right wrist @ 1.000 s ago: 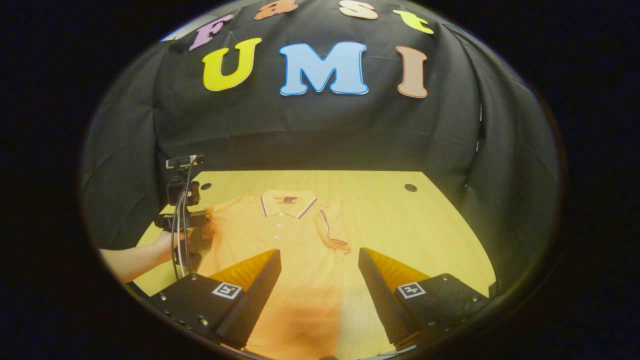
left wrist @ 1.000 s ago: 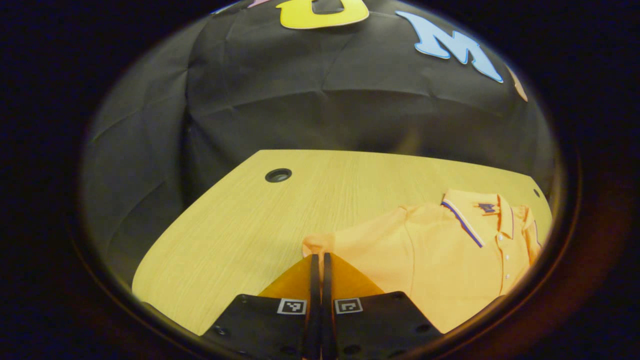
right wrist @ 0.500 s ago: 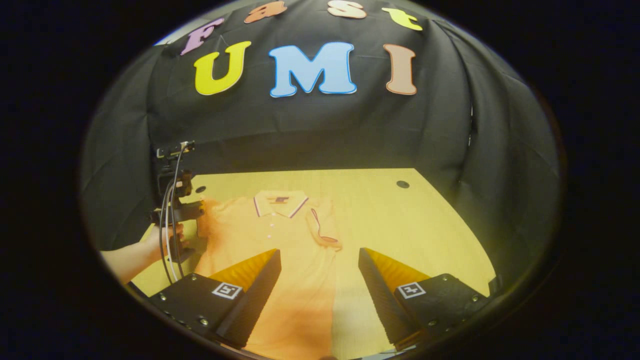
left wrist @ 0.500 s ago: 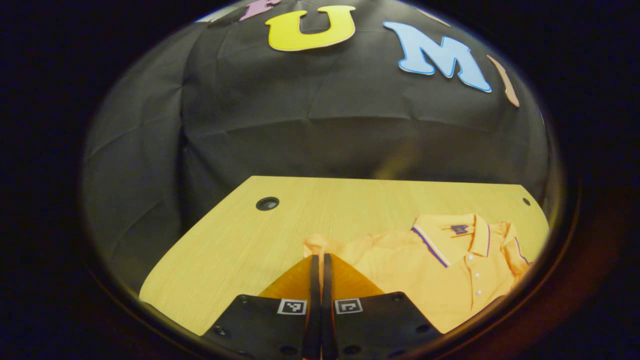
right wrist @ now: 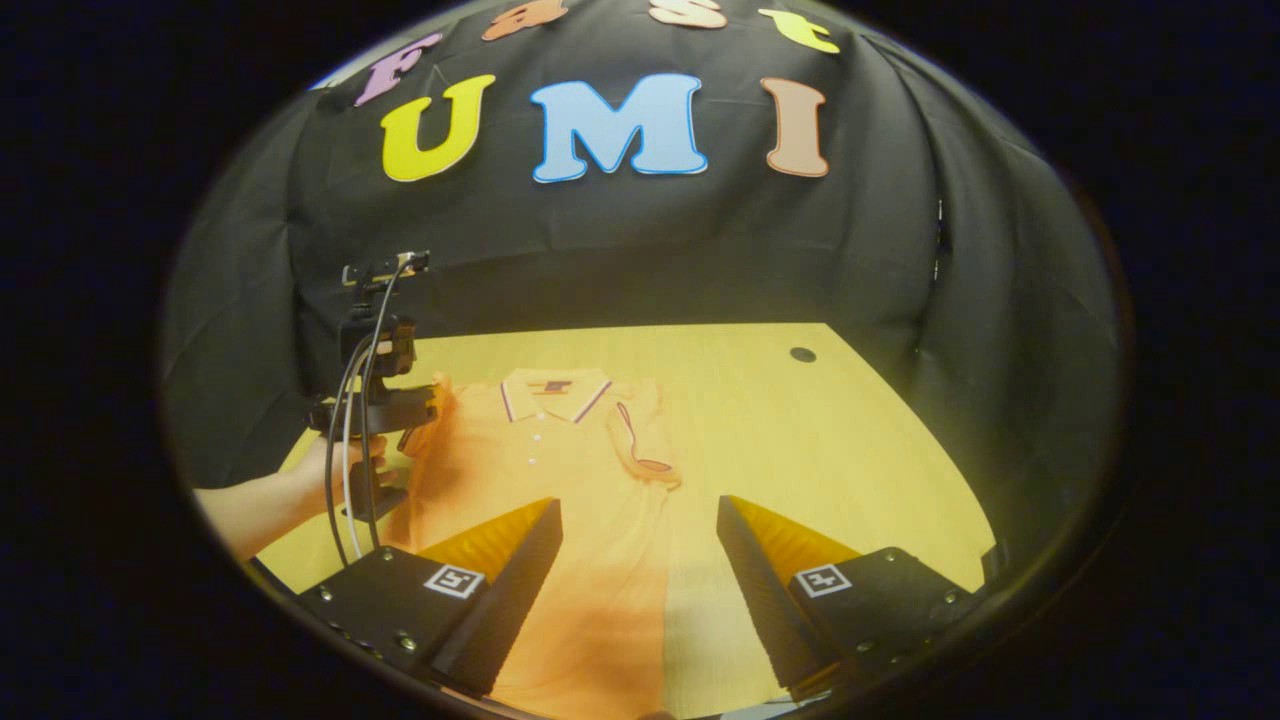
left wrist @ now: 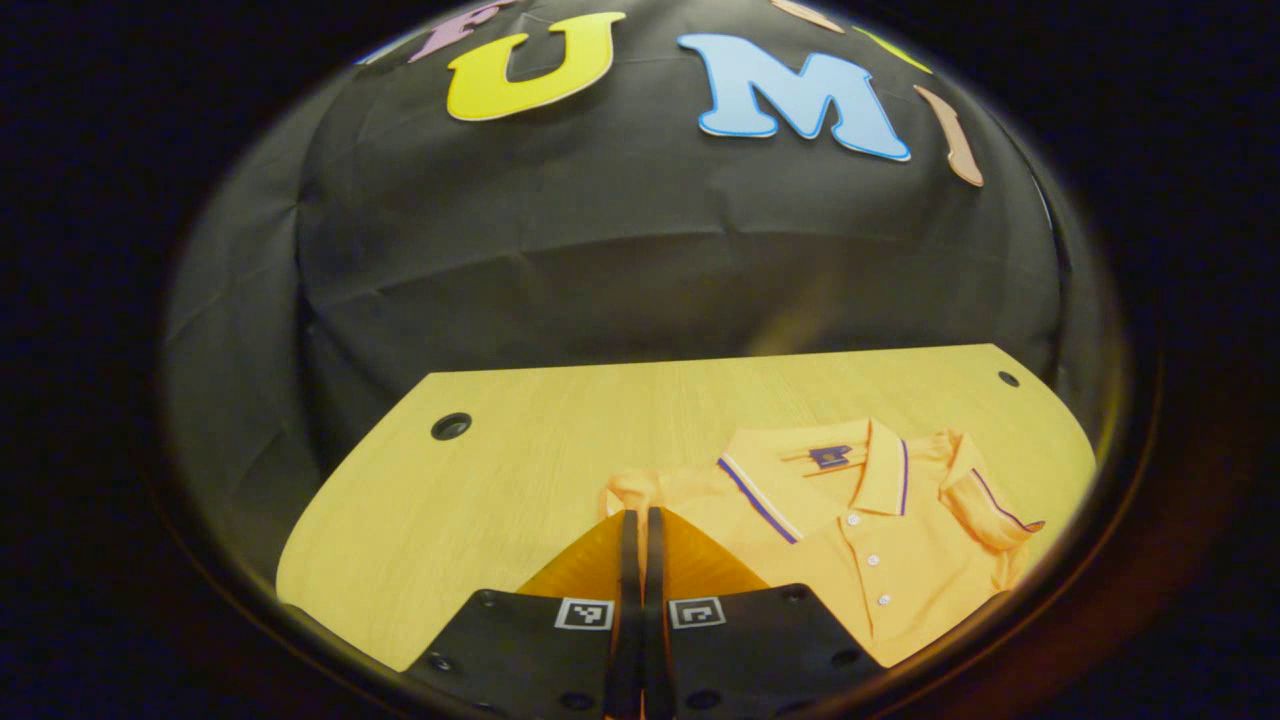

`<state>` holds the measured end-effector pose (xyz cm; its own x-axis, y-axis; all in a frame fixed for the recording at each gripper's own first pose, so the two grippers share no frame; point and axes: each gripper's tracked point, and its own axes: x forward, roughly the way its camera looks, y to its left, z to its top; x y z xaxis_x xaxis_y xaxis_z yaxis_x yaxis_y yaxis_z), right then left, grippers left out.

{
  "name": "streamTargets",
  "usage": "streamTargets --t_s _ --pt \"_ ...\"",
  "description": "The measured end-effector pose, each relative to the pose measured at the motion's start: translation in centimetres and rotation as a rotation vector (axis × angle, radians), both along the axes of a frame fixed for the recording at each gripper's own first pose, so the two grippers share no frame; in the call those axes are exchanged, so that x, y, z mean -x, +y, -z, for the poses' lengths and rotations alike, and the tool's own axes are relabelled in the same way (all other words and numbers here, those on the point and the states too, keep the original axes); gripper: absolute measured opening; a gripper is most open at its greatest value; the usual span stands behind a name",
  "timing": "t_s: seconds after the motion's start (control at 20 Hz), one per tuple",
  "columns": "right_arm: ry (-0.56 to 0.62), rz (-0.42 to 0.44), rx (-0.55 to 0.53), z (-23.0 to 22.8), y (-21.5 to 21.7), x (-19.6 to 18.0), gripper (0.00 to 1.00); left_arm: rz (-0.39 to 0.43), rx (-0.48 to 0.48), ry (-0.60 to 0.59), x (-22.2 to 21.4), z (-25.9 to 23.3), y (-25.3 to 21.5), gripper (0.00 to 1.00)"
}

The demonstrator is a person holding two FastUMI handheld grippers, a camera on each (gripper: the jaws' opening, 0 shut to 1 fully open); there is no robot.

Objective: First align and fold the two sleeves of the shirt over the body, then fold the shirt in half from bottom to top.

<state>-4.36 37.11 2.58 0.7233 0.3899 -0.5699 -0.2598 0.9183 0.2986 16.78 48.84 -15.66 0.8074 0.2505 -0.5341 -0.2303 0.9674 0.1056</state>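
Left gripper view: the left gripper (left wrist: 640,520) has its two fingers pressed together, pinching the cuff of the near sleeve (left wrist: 632,492) of the orange short-sleeved polo shirt (left wrist: 860,530), the cloth bunched just past the tips. From there the shirt spreads off to the right on the pale wood-grain table (left wrist: 560,450), front side up with its buttons showing; its long axis runs from the striped collar (left wrist: 810,470) at the far end toward the hem at the near edge. The other sleeve (left wrist: 985,495) already lies folded in over the chest. Two round cable holes sit in the table's far corners, and creased black cloth walls the booth behind. Right gripper view: the right gripper (right wrist: 640,535) is held wide open above the lower body of the shirt (right wrist: 560,470), gripping nothing. This view takes in what the first cannot — the hem end reaching under its fingers, and a person's hand (right wrist: 345,470) holding the left gripper (right wrist: 425,405) at the shirt's left shoulder.
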Motion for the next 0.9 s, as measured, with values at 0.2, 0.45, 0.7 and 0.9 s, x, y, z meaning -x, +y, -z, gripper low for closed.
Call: streamTargets --t_s 0.2,0.45,0.7,0.9 --pt "0.016 0.044 -0.007 0.8 -0.1 -0.2 0.97 0.05 0.015 0.036 -0.7 1.4 -2.2 0.06" --pt "0.021 0.039 -0.004 1.6 -0.3 -0.4 0.97 0.087 0.018 0.061 -1.1 2.1 -4.0 0.09" --pt "0.003 0.023 -0.003 1.9 -0.6 -0.7 0.98 0.094 0.056 0.07 -0.1 1.7 -5.1 0.31" --pt "-0.016 -0.012 0.004 3.1 -0.3 -0.2 0.97 0.109 0.078 0.033 1.0 0.1 -6.0 0.57"
